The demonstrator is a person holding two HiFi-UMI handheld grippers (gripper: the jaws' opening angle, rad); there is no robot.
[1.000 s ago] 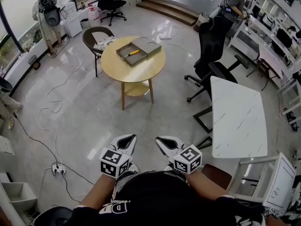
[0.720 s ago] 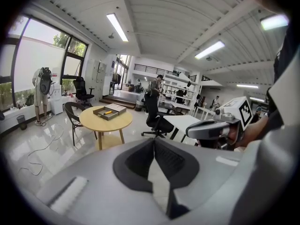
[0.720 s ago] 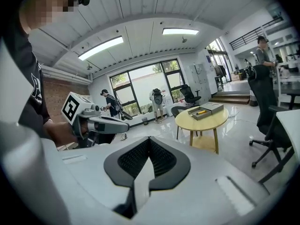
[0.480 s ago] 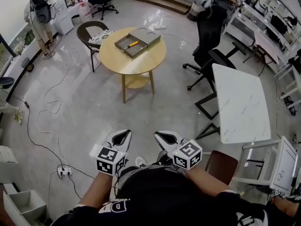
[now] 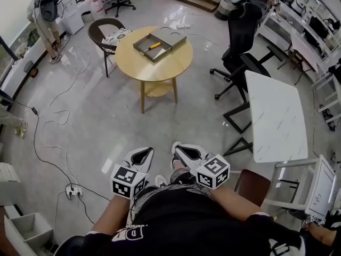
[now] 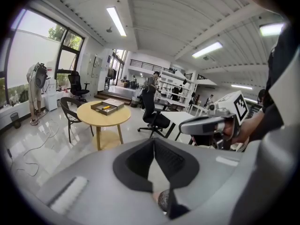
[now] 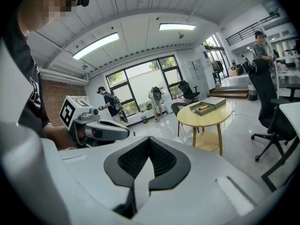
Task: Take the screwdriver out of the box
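Observation:
An open grey box (image 5: 151,47) lies on a round wooden table (image 5: 154,71) far ahead, its lid (image 5: 170,37) beside it. The yellow-handled screwdriver (image 5: 154,45) lies inside the box. It also shows small in the left gripper view, screwdriver (image 6: 107,107), and in the right gripper view, screwdriver (image 7: 203,107). My left gripper (image 5: 140,154) and right gripper (image 5: 183,152) are held low by the person's body, far from the table. Both are shut with nothing between the pads, as seen close up on the left gripper (image 6: 153,142) and right gripper (image 7: 149,140).
Cables (image 5: 56,116) and a power strip (image 5: 68,191) lie on the floor at the left. A white marble-top table (image 5: 274,116) and black office chairs (image 5: 242,33) stand to the right. A brown chair (image 5: 104,37) sits beside the round table. A person (image 5: 45,9) stands far left.
The view has moved forward a little, so the table looks slightly larger and higher. Both grippers stay shut, low by the body; a shoe now shows between them.

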